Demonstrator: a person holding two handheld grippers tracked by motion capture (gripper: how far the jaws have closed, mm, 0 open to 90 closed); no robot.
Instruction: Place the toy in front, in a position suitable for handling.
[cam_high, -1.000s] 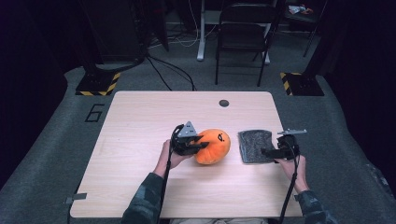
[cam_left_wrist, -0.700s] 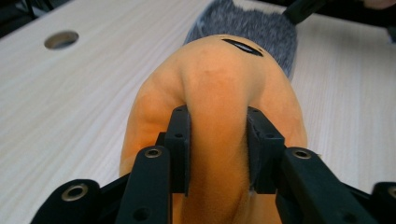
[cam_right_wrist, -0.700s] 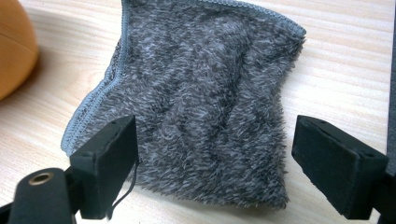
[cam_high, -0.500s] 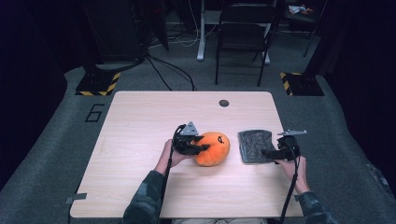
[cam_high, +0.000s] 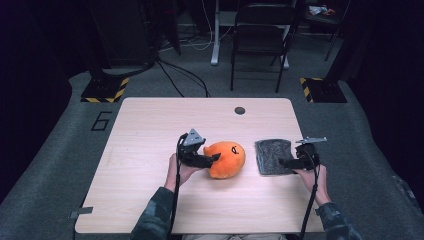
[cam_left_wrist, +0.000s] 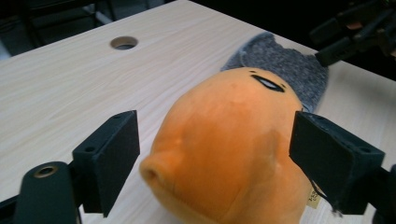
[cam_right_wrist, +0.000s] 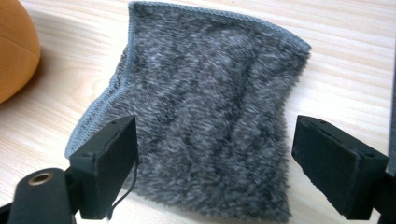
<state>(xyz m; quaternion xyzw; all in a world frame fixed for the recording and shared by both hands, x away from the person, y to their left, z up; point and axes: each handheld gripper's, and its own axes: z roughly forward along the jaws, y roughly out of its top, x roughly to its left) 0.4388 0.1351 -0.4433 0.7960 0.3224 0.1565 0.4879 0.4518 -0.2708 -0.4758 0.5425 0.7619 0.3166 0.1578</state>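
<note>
Resting on the bench (cam_high: 150, 200), the plush (cam_high: 226, 158) sits between the just-opening left tongs (cam_high: 214, 159), apparently released; right tongs (cam_high: 283, 162) hover agape over the cloth (cam_high: 272, 156) beside the plush.

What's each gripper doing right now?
Left gripper: jaws just opened, orange plush toy between them, unpressed.
Right gripper: open over grey cloth.

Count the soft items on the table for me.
2: an orange plush toy at mid-table between the open left gripper jaws, and a grey cloth lying to its right, by the right gripper.
</note>
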